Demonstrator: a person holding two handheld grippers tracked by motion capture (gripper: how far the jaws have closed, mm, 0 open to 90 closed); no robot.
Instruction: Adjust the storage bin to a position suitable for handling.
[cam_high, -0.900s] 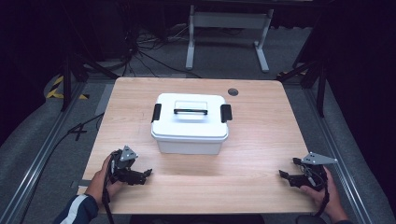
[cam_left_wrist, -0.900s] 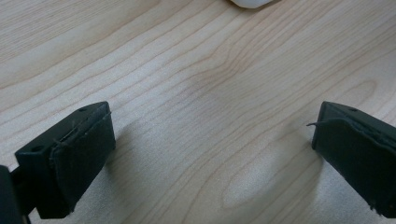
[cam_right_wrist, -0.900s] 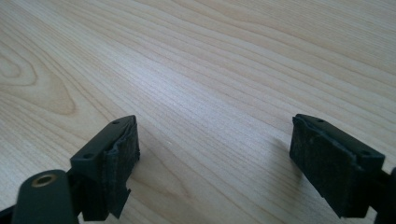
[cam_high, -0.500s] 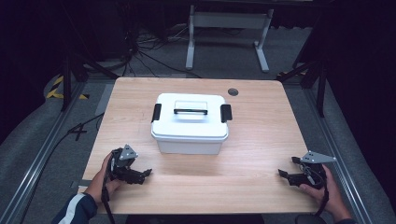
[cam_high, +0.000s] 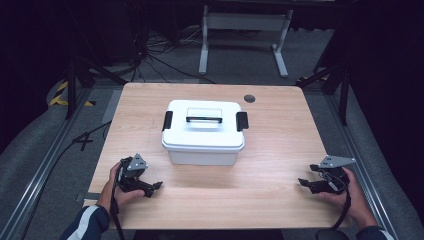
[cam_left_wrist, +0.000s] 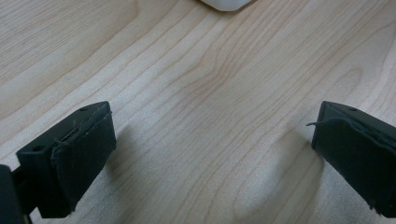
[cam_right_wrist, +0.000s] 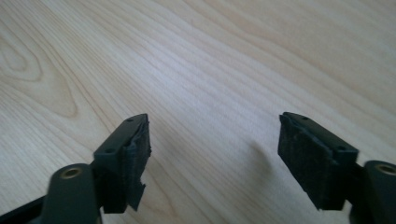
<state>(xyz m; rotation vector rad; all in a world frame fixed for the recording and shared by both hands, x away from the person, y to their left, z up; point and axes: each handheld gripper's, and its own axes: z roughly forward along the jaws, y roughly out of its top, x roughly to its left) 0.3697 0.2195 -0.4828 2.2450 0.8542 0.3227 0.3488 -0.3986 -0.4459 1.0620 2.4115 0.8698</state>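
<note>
Near the bench's (cam_high: 280, 150) front-left corner, I am keeping my left gripper (cam_high: 155, 186) low over the wood, jaws spread wide and holding nothing. At centre, the white lidded box (cam_high: 204, 131) is sitting well apart from both. Front right, my right gripper (cam_high: 303, 183) is resting, jaws wide too.

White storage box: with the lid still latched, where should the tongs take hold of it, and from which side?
Probably the top handle of the white box. It runs left to right across the middle of the lid, so open tongs should come straight down, one jaw in front and one behind. The black latches at both ends look shut. The left tongs and right tongs sit open near the table's front edge.
</note>
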